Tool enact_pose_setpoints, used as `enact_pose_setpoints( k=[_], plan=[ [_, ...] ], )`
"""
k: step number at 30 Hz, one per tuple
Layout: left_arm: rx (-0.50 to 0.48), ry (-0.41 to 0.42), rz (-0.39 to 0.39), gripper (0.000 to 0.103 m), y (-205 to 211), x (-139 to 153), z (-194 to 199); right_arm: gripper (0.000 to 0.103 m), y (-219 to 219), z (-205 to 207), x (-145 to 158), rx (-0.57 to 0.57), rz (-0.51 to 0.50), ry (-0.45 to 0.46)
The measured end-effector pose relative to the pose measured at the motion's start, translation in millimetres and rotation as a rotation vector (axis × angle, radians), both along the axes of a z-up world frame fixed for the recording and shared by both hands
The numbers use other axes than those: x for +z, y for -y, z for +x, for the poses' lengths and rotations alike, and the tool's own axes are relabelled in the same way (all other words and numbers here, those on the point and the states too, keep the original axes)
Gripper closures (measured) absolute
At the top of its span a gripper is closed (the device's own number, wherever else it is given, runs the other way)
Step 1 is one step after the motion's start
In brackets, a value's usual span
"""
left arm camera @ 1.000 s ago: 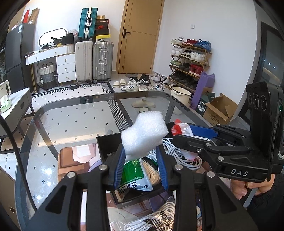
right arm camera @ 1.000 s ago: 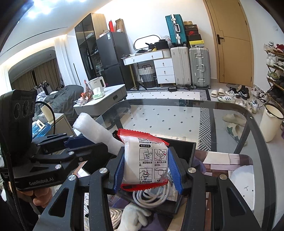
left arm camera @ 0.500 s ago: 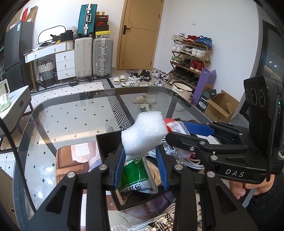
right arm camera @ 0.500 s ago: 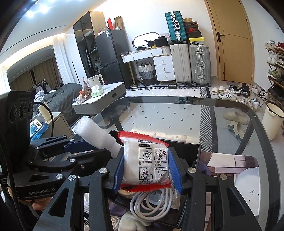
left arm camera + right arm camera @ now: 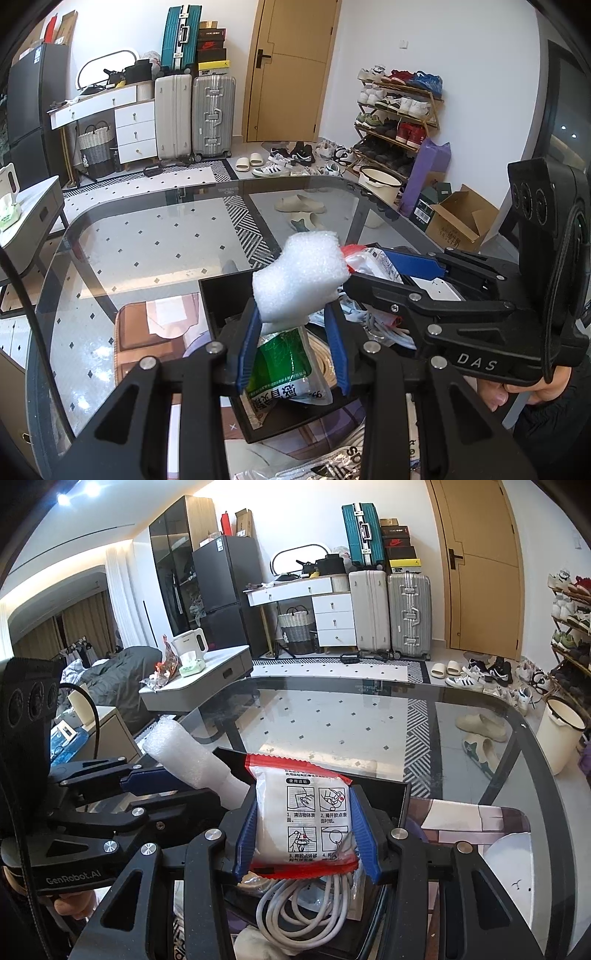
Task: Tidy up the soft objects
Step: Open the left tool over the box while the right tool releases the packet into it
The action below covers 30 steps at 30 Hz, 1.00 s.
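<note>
Glass table point(image 5: 155, 236) under a black tray point(image 5: 221, 295) already holding a green pouch point(image 5: 284, 362) and cord; left gripper point(image 5: 293, 347) clamped on white foam point(image 5: 299, 277) above it, not yet dropped. From the right: right gripper point(image 5: 306, 834) pinching a red-edged packet point(image 5: 303, 812) over the same tray (likely next in), coiled cable point(image 5: 310, 908) below.

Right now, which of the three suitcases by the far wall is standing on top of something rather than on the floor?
The teal hard-shell suitcase: it stands upright on the white dresser, while the white suitcase and the ribbed silver suitcase stand on the floor.
</note>
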<state>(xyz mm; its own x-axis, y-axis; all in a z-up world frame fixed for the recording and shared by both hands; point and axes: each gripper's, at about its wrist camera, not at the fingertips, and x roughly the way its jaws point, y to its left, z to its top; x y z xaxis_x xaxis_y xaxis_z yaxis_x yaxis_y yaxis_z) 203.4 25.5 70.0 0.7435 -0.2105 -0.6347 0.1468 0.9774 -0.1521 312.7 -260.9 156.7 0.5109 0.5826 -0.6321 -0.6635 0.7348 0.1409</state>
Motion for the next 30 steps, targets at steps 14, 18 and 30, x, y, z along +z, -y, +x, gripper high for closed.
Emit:
enact_pose_setpoints(
  k=[14, 18, 30],
  plan=[
    [-0.002, -0.004, 0.006, 0.07, 4.0, 0.3, 2.3, 0.021, 5.1, 2.4, -4.7, -0.037, -0.064, 0.047],
    [-0.003, -0.016, 0.01, 0.07, 4.0, 0.5, 3.6, 0.018, 11.7, -4.0, 2.4, -0.041, -0.062, 0.083],
    [0.016, -0.06, 0.019, 0.041, 7.6, -7.3, 2.9, 0.013, 35.7, -12.1, 10.6, -0.081, -0.038, 0.096]
  ],
)
